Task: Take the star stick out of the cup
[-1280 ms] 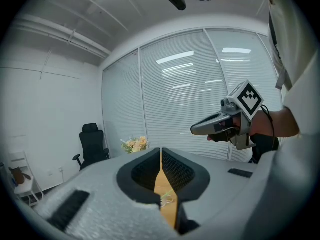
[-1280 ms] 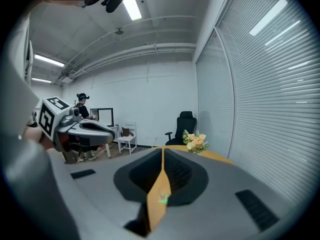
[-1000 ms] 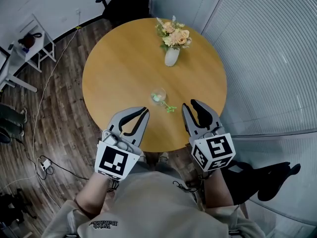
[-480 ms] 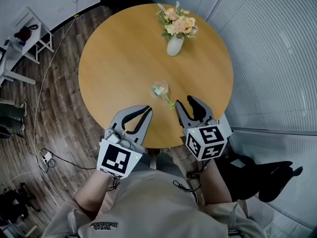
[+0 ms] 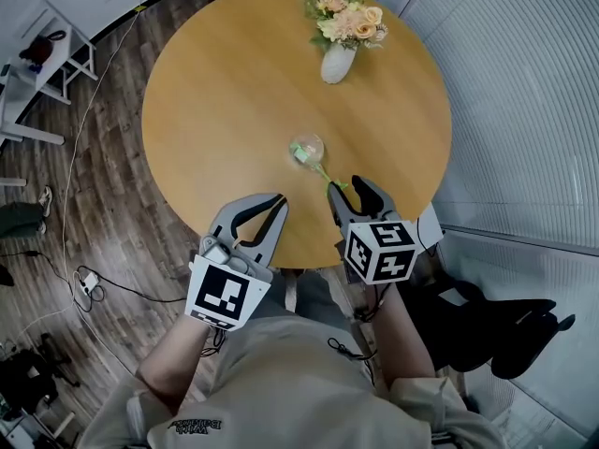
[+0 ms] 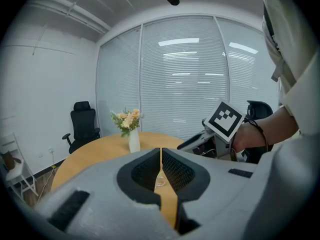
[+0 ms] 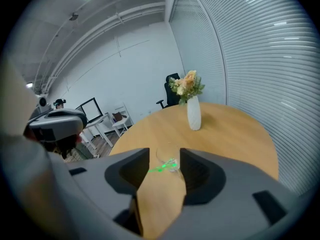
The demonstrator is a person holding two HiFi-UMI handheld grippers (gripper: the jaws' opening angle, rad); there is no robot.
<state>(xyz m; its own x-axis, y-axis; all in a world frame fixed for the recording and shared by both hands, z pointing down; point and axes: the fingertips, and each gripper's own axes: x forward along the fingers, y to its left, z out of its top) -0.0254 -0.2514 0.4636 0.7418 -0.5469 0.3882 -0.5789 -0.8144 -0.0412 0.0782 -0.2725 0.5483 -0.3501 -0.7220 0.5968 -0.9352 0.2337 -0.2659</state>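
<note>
Round wooden bench (image 5: 225, 92) is sitting on a dark plank floor (image 5: 103, 204), with slatted blinds (image 5: 524, 92) running along the right side of the room. White vase of flowers (image 5: 338, 62) is standing at the bench's far edge. Clear cup (image 5: 306, 146) is sitting near the bench's front, with the green star stick (image 5: 324, 172) in it, leaning out toward the right tongs (image 5: 346, 187). Right tongs' jaws are gaping wide and have just been opening, with nothing between them and the stick's end just ahead. Left tongs (image 5: 278, 199) are hovering at the near bench edge, jaws pressed together, empty. Black office chair (image 6: 82, 121) is standing beyond the bench, and a cable (image 5: 89, 293) is trailing on the floor at left.
</note>
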